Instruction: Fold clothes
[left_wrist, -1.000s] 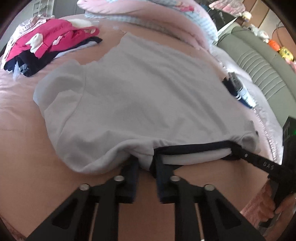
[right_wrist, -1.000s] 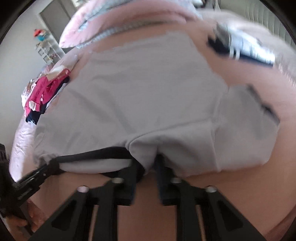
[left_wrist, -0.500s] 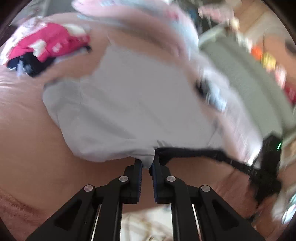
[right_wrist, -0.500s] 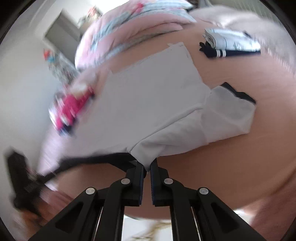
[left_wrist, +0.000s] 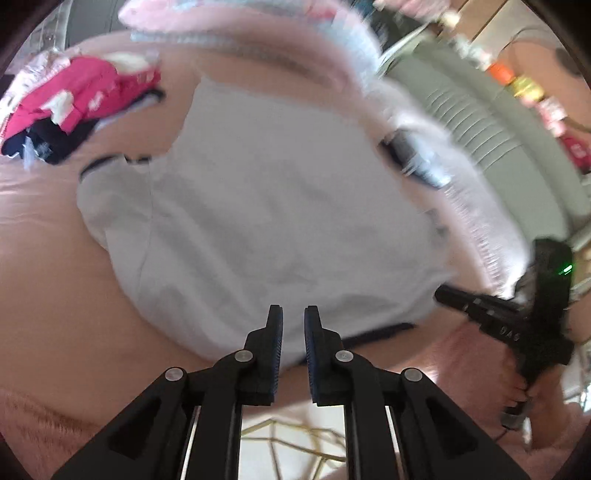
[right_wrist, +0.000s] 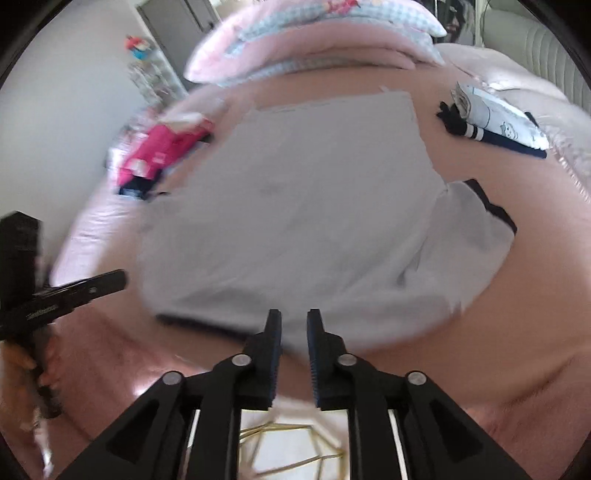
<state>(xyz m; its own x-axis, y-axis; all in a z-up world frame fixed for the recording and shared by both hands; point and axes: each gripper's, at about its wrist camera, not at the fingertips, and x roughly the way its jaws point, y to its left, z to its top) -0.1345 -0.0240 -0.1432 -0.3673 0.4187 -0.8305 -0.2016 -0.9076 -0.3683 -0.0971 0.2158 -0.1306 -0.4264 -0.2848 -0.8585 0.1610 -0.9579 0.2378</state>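
Note:
A white T-shirt (left_wrist: 266, 206) (right_wrist: 314, 206) with a dark neck band (left_wrist: 376, 334) lies flat on the pink bed (left_wrist: 44, 258), sleeves spread out to both sides. My left gripper (left_wrist: 293, 312) hovers over the shirt's near edge, jaws nearly closed with only a thin slit and no cloth in it. Over the same edge my right gripper (right_wrist: 294, 315) has its jaws opening, with nothing between them. Each gripper shows in the other's view: the right gripper (left_wrist: 441, 293) beside the shirt's right corner, the left gripper (right_wrist: 123, 276) just off its left edge.
A heap of pink and dark clothes (left_wrist: 77, 99) (right_wrist: 162, 147) sits at the far left of the bed. Folded white and navy clothes (right_wrist: 495, 122) lie at the far right. Pillows (right_wrist: 314, 40) are stacked at the head. The bed's near edge and floor (right_wrist: 291, 443) are below my fingers.
Both grippers were pinching the shirt's near edge; now the cloth is out of them and lies flat. Both hands have drawn back and up from it.

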